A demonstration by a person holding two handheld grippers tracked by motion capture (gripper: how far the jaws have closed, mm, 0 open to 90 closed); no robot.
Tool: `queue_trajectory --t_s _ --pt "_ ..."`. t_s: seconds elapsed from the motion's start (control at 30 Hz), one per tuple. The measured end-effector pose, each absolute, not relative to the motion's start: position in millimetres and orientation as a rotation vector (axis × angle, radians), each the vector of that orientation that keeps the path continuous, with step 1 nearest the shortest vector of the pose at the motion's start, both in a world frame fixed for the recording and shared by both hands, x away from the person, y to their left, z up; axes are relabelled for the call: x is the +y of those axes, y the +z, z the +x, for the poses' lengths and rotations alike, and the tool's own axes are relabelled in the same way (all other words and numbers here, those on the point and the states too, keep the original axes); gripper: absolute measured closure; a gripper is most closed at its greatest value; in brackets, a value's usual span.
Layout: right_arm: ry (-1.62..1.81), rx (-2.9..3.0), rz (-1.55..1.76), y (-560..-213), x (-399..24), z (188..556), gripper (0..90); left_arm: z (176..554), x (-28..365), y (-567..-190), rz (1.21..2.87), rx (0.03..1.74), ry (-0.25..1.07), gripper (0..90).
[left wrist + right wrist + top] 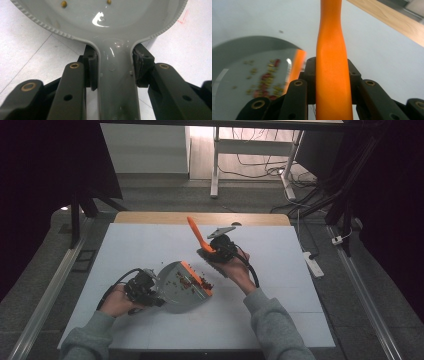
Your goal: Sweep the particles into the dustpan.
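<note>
So my left hand-held gripper point(150, 291) is clamped on the handle of the grey dustpan point(185, 282), which sits on the white worktop point(150, 245) with red and yellowish bits point(187, 281) inside, maybe beans, too blurry to call. The right hand-held gripper point(212, 251) is squeezing the orange brush point(199, 239) handle, brush raised just beyond the pan's orange lip.

We hold our left gripper point(150, 290) low near the front, jaws clamped; our right gripper point(212, 251) sits farther forward, raised, jaws clamped too, both forearms reaching in
</note>
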State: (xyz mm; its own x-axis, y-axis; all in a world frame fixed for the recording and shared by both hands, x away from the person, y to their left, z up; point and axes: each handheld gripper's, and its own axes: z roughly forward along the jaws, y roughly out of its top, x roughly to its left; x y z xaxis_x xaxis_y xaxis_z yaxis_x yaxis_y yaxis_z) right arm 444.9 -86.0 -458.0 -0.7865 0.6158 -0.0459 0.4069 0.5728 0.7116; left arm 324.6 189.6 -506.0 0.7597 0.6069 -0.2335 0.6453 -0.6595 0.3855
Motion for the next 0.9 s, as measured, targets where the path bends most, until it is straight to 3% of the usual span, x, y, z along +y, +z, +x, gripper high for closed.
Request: queue_trajectory --t_s 0.27,0.9 --pt "0.934 2.515 0.977 -485.6 -96.5 458.9 71.1 324.1 190.0 -506.0 2.507 0.947 -0.116 61.6" --pt "0.950 2.591 0.921 -495.6 -45.7 430.7 71.1 323.4 188.2 -506.6 2.507 0.951 -0.113 61.6"
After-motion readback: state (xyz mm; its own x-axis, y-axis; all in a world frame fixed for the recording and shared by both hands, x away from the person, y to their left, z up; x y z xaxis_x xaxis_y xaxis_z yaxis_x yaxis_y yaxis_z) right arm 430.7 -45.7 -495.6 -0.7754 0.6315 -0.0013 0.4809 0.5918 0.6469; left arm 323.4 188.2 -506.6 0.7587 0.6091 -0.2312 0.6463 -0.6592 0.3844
